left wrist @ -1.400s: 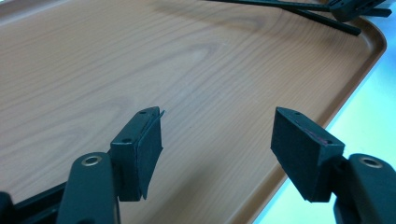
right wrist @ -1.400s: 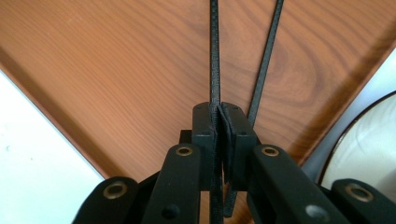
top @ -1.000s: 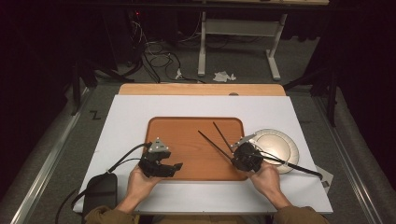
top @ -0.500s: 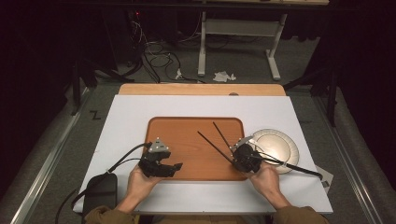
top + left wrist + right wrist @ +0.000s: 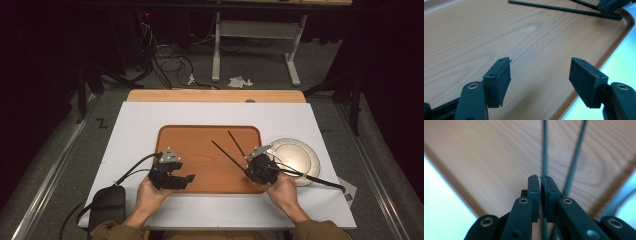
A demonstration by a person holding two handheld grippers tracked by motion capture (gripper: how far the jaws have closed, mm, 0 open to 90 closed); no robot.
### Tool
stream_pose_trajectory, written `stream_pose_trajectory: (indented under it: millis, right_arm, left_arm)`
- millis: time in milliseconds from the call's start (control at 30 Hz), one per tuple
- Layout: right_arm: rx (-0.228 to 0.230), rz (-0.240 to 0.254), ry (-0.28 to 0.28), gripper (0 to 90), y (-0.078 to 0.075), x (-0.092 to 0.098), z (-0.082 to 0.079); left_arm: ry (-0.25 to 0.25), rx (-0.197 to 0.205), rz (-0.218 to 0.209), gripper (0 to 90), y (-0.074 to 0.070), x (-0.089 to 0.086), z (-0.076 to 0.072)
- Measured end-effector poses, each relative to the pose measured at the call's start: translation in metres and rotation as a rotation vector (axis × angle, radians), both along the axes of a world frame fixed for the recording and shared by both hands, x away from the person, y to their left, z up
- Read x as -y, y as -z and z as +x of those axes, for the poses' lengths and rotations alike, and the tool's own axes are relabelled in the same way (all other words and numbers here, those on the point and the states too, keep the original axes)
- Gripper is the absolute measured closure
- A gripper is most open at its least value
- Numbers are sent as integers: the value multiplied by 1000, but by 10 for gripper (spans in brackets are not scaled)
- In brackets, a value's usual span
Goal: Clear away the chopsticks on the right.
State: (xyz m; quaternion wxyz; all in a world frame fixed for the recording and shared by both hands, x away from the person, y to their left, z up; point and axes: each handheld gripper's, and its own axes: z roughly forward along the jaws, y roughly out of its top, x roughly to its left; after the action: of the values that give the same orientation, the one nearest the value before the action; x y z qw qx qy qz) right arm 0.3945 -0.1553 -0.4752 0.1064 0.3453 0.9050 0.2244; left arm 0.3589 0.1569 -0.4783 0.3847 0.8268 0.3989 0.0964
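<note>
White table (image 5: pixel 150 125) carries a wooden tray (image 5: pixel 200 145) at centre and a round plate (image 5: pixel 300 150) just right of it. Two black chopsticks (image 5: pixel 227 155) lie on the tray's right half, spread toward the far side and converging at the near right. Right gripper (image 5: pixel 540 181) is clamped on one chopstick at its near end, likely to lift it; its jaws have just been closing. Left gripper (image 5: pixel 540 75) hovers over the tray's near left, jaws apart and empty. No legible writing.
</note>
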Motion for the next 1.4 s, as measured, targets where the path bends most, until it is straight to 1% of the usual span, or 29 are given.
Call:
stream_pose_trajectory:
  millis: [33, 100, 167, 200, 233, 333, 367, 400, 467, 533, 567, 633, 700, 833, 867, 933, 967, 1000, 1067, 1167, 1333, 1400]
  right_arm:
    - [-2, 11, -9, 875, 2, -2, -1]
    - [-15, -3, -25, 875, 4, -4, 0]
    - [-23, -18, -27, 875, 7, -5, 2]
    - [-26, -17, -16, 875, 9, -6, 2]
    - [-27, -33, -15, 875, 9, -5, 3]
    - [-23, -41, 10, 875, 10, -4, 6]
    - [-11, -47, 8, 874, 10, -3, 8]
    - [-7, -54, 20, 874, 10, -3, 10]
    - [2, -55, 33, 874, 10, -2, 12]
    - [2, -57, 43, 875, 10, -2, 14]
    - [6, -61, 41, 874, 10, -2, 16]
    - [11, -53, 53, 874, 11, -2, 18]
    - [11, -64, 53, 874, 10, -1, 20]
    - [12, -65, 61, 863, 10, 0, 19]
    - [12, -65, 60, 862, 10, 0, 19]
    - [12, -67, 59, 857, 10, 0, 19]
    - [8, -65, 62, 849, 10, 0, 19]
    - [12, -63, 53, 831, 9, 0, 19]
    - [20, -39, 43, 814, 5, 1, 16]
    - [30, 0, 35, 792, -4, 4, 13]
    - [57, 30, 12, 753, -17, 12, 6]
    - [63, 50, 10, 742, -23, 16, 4]
  left_arm:
    - [0, -1, 1, 336, 0, 0, 0]
    - [0, -1, 2, 336, 0, 0, 0]
    - [0, 1, 1, 336, 0, 0, 0]
    - [-1, 2, 1, 336, 0, 0, -1]
    - [0, 2, 0, 336, 0, 0, -1]
    - [2, -1, 7, 336, 0, 0, -1]
    - [2, -1, 6, 336, 0, 0, -1]
    - [-3, 1, 2, 335, 0, 0, -1]
    - [-5, 2, 4, 335, 0, 0, -2]
    - [-6, 2, 7, 335, 0, 0, -2]
    - [-6, 2, 9, 335, 0, 0, -3]
    - [-2, 2, 16, 335, 0, -1, -3]
    - [-10, 4, 11, 335, 0, -1, -4]
    - [-12, 4, 9, 335, 0, -1, -5]
    - [-5, 3, 18, 335, -1, -2, -5]
    - [-9, 5, 13, 335, -1, -1, -5]
    - [-9, 5, 13, 335, -1, -2, -5]
    - [-13, 7, 12, 335, -1, -2, -6]
    - [-12, 6, 12, 335, -1, -2, -6]
    - [-14, 8, 11, 335, -1, -3, -6]
    - [-17, 11, 4, 335, -1, -3, -7]
    - [-17, 11, 4, 335, -1, -3, -7]
